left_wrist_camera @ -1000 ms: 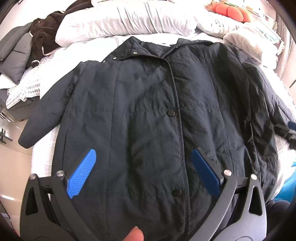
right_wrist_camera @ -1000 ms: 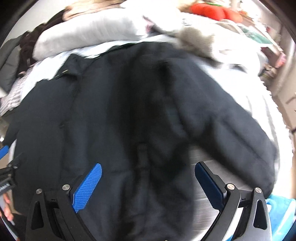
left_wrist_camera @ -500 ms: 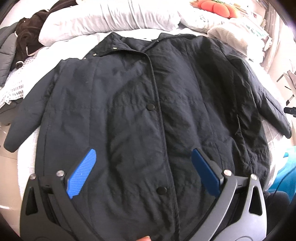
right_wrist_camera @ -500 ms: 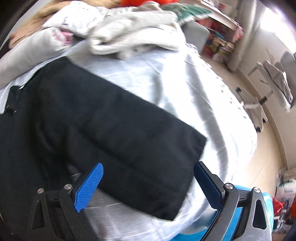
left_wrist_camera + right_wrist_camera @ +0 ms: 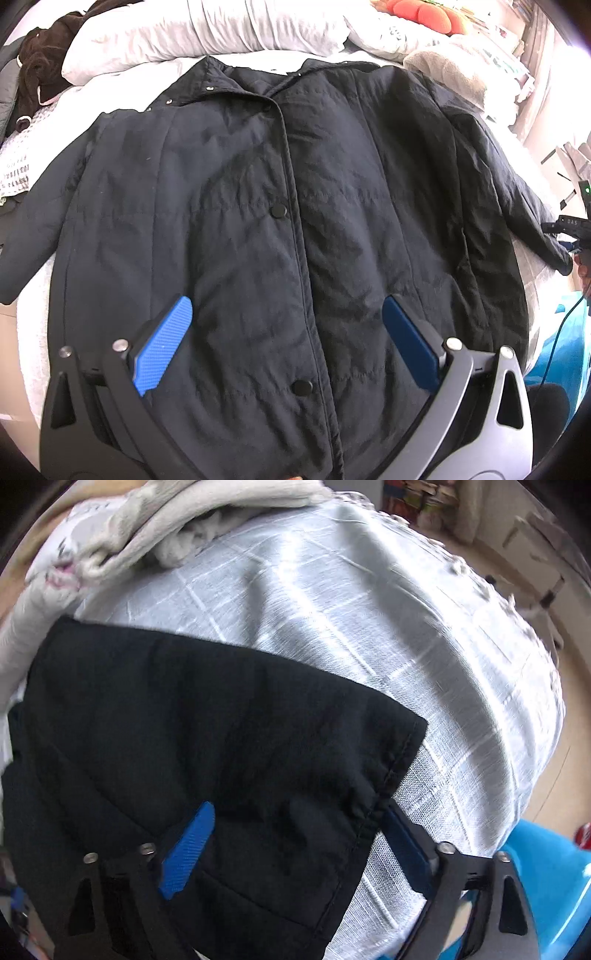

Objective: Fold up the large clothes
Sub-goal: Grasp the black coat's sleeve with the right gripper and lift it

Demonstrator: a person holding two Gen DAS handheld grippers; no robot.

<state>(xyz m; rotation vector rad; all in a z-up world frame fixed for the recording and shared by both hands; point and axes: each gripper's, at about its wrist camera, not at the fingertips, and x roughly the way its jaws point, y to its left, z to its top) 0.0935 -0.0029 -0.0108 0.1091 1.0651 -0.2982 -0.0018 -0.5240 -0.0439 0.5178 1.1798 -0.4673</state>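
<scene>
Across the left wrist view, the dark coat (image 5: 288, 229) lies spread front-up on the bed (image 5: 35, 295), snapped down the middle, collar toward the heaped white duvet (image 5: 221, 29). The left gripper (image 5: 284, 347) hangs above the lower front of the coat with its blue pads spread wide and nothing between them. Around the coat: a brown garment (image 5: 33, 74) bunched at the upper left, a beige blanket (image 5: 454, 70) and orange cushions (image 5: 424, 11) at the upper right, and something turquoise (image 5: 565, 354) low beside the bed on the right. The coat's right sleeve (image 5: 517, 192) runs out toward the frame's edge, where the right gripper (image 5: 569, 229) shows only as a small dark shape, too small there to read its jaws.

From the right wrist view, that same sleeve (image 5: 229, 746) fills the lower left, its gathered cuff (image 5: 391, 775) lying on a pale checked bedspread (image 5: 369, 627). The right gripper (image 5: 295, 842) sits over the cuff end with jaws closing; the sleeve is between them, the cuff's corner right at the far pad, though the blur leaves it unclear whether either pad yet presses the cloth. The beige blanket (image 5: 207, 513) crowds in above the sleeve, and bare floor (image 5: 569, 664) shows past the bed's edge. This view shows nothing of the coat's front or snaps; the left view shows nothing of the cuff's gathering.
</scene>
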